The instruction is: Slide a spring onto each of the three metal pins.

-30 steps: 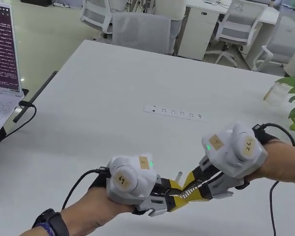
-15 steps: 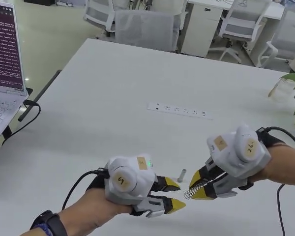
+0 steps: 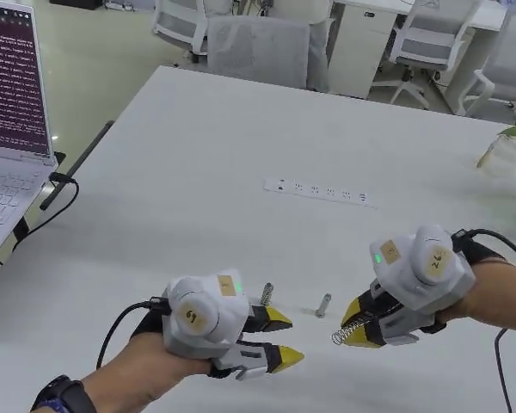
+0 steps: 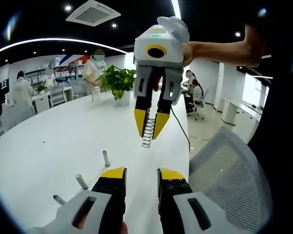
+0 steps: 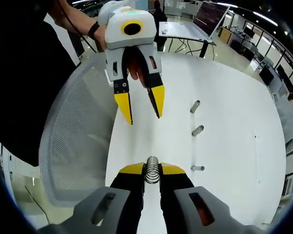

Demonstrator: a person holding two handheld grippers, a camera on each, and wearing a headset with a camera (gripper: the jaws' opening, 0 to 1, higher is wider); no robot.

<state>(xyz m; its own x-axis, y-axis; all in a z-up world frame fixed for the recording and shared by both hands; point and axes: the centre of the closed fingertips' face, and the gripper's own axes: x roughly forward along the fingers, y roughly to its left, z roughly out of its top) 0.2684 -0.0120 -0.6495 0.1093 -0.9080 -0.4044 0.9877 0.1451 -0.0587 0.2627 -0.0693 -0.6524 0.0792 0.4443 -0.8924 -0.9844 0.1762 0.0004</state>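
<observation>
The right gripper (image 3: 354,325) hangs low over the white bench (image 3: 241,155), its fingers pinching one end of a spring (image 5: 152,175). The rest of the coil sticks out past the yellow tips toward the left gripper (image 3: 285,337). The left gripper faces it a little apart, fingers spread with nothing between them. Three pins (image 5: 198,130) sit in a loose row on the bench, apart from one another. In the head view one is just beside the left gripper's upper fingertip, and another is between the two grippers, near the spring's free end but not touching it. Whether any pin carries a spring is too small to tell. A power strip (image 3: 320,192) lies farther back, and a laptop (image 3: 9,95) sits at the far left.
</observation>
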